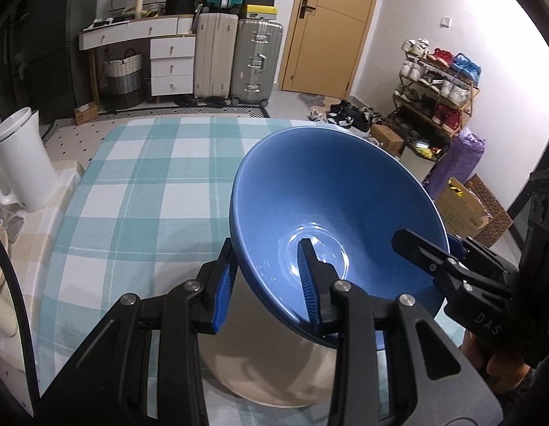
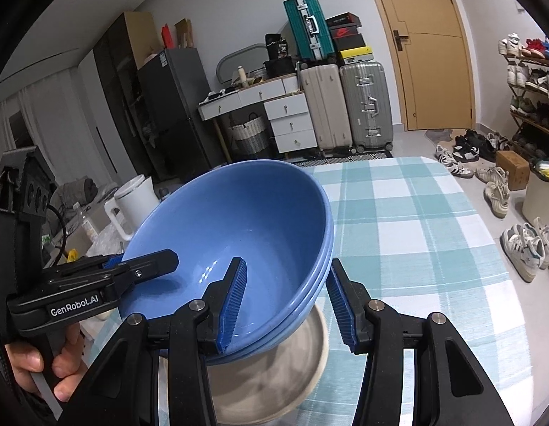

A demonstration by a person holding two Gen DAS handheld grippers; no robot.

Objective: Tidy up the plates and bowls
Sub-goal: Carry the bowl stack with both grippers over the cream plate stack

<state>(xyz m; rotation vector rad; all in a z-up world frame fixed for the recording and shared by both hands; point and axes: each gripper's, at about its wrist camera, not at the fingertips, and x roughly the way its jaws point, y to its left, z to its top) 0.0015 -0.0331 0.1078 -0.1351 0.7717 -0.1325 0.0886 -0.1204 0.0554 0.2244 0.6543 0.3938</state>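
Left wrist view only: purple bag (image 1: 467,158), cardboard boxes (image 1: 466,206). Right wrist view only: dark fridge (image 2: 171,106), hand (image 2: 43,362) on left gripper handle.

Stacked blue bowls (image 1: 331,206) held tilted above beige plate (image 1: 274,372) on checked tablecloth (image 1: 150,191).

Left gripper (image 1: 263,284): clamped on near rim, pads either side of wall.

Right gripper (image 2: 285,301): clamped on opposite rim.

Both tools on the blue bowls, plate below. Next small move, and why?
Probably lower the blue bowls level onto the beige plate. The left tool and right tool each clamp the rim, and the stack hangs tilted right above the plate.
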